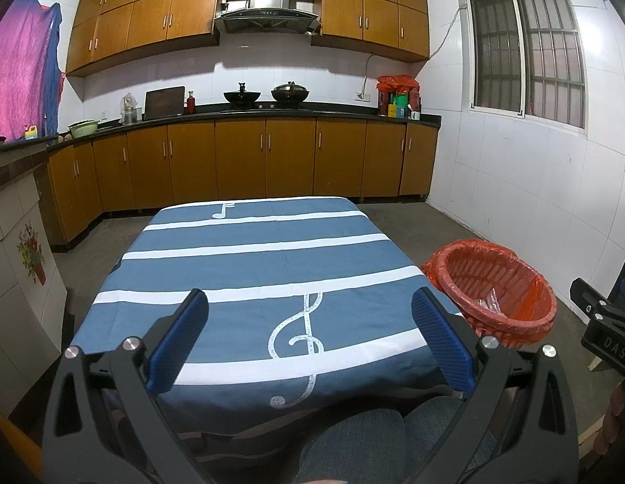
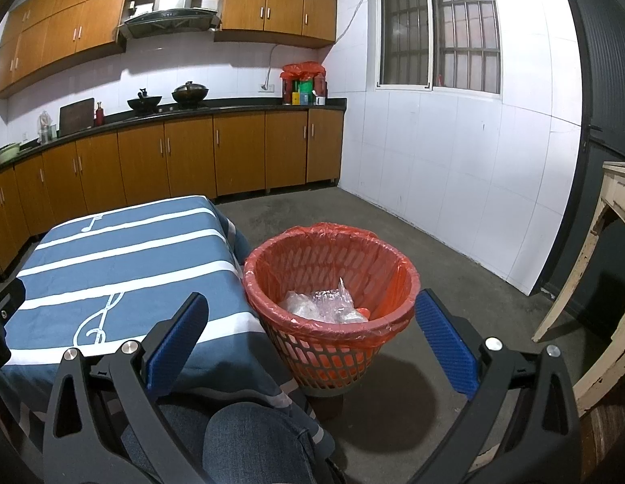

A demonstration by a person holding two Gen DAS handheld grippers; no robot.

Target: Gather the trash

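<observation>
Holding both grippers wide open, you grip nothing in either. Your left gripper sits low over the near edge of the table, its blue pads spread apart above the striped blue cloth with the treble clef. Your right gripper points at the red basket, fingers splayed to either side of it, not touching it. That basket, lined with a red bag, stands on the concrete floor just beside the table's right edge. Crumpled clear plastic trash lies inside the basket, at the bottom. Your knees in jeans show under both views. Kitchen counter with woks runs along the back wall.
</observation>
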